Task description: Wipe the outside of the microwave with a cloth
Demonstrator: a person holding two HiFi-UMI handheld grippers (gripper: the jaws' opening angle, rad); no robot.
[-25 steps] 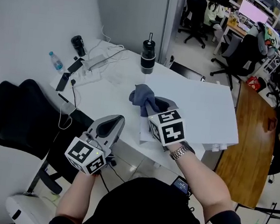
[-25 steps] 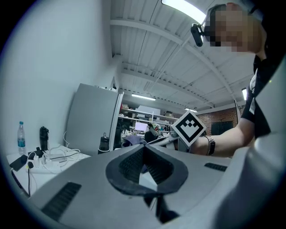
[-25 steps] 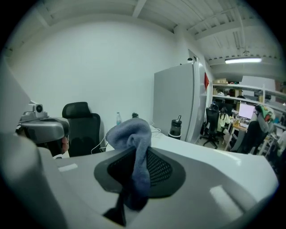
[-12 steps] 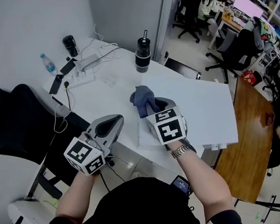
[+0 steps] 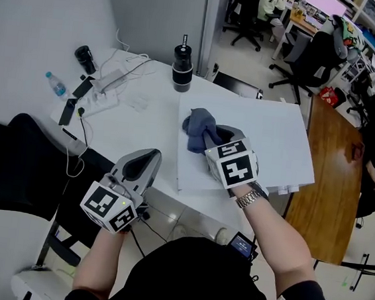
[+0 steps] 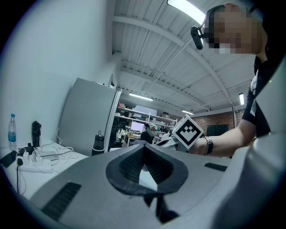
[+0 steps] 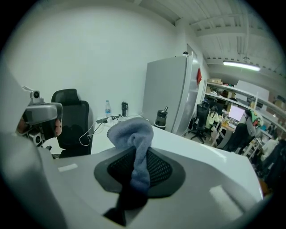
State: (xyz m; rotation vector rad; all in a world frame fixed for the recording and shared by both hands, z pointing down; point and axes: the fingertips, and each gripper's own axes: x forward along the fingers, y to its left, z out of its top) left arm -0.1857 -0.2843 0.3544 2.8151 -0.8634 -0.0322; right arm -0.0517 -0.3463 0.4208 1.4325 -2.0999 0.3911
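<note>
So the right gripper (image 5: 211, 139) was clamped shut on a blue-grey cloth (image 5: 197, 124), with a strip of it pinched between the jaws and the rest bunched up in a lump past the tips. That lump sat over the flat white top of the microwave (image 5: 272, 138), toward its left side, and looked to be resting on it. The gripper was tilted down at it.

The left gripper (image 5: 144, 162) was fully closed with nothing in it, held roughly level off the near edge of the worktop (image 5: 139, 131), well apart from the cloth and left of the microwave.

Further back on the worktop there was a black flask (image 5: 181, 68) just beyond the microwave's far left corner, plus a power strip (image 5: 104, 94) with white cables and a small water bottle (image 5: 55, 84) over by the wall. A black office chair (image 5: 20, 162) stood off to the left.
</note>
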